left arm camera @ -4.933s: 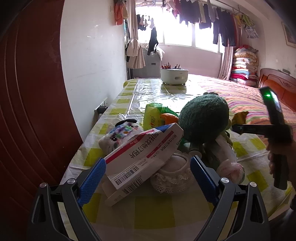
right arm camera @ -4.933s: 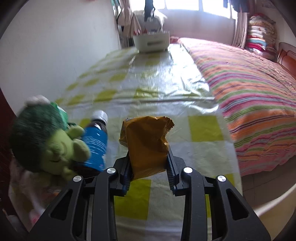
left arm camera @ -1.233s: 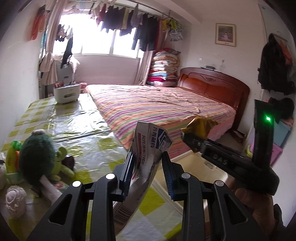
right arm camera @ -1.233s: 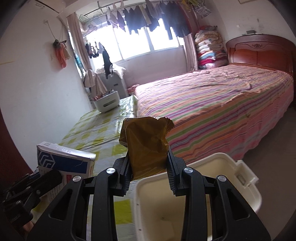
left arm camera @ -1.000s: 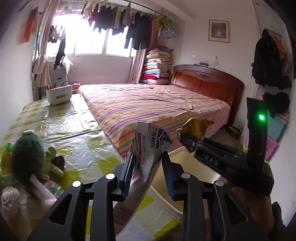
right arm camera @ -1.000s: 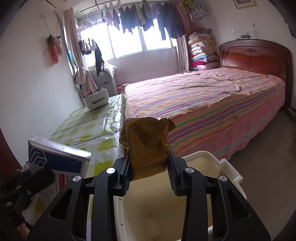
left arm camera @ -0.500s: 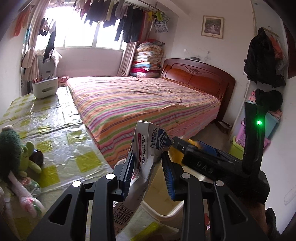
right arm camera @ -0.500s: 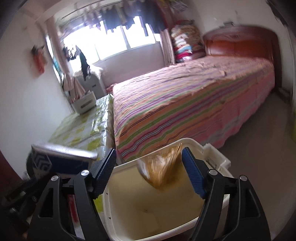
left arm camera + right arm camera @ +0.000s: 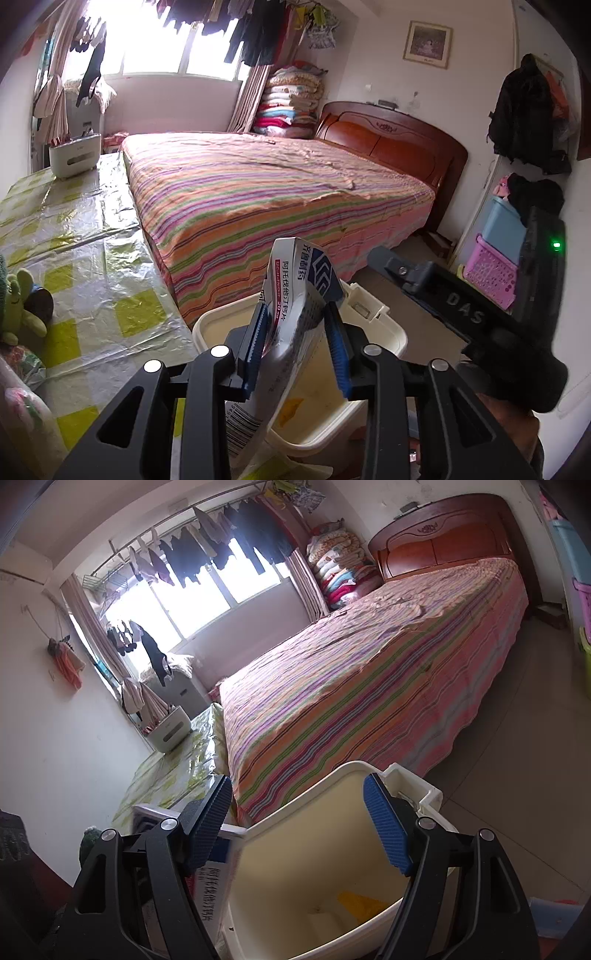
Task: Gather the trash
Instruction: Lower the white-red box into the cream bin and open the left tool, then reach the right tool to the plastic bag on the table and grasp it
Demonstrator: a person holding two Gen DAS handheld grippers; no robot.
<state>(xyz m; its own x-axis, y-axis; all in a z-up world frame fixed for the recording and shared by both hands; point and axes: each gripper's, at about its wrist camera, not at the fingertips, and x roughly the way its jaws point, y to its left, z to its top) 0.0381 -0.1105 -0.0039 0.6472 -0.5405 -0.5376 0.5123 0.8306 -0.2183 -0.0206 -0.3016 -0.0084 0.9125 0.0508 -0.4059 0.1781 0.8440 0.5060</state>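
The left gripper (image 9: 297,345) tilts downward over the cream bin (image 9: 391,332), and its fingers (image 9: 255,343) are easing apart yet press on the crumpled medicine box (image 9: 295,314), which stands between them above the bin's mouth. The box bears blue-and-white Chinese print, a red band, "20 mg" and a barcode at its lower end. The right gripper (image 9: 301,827), rolled and pointing down into the bin, has its fingers (image 9: 386,827) spread wide with nothing between them. A yellow wrapper (image 9: 360,901) lies on the bin floor at five o'clock. "DAS" is embossed on the right gripper's body.
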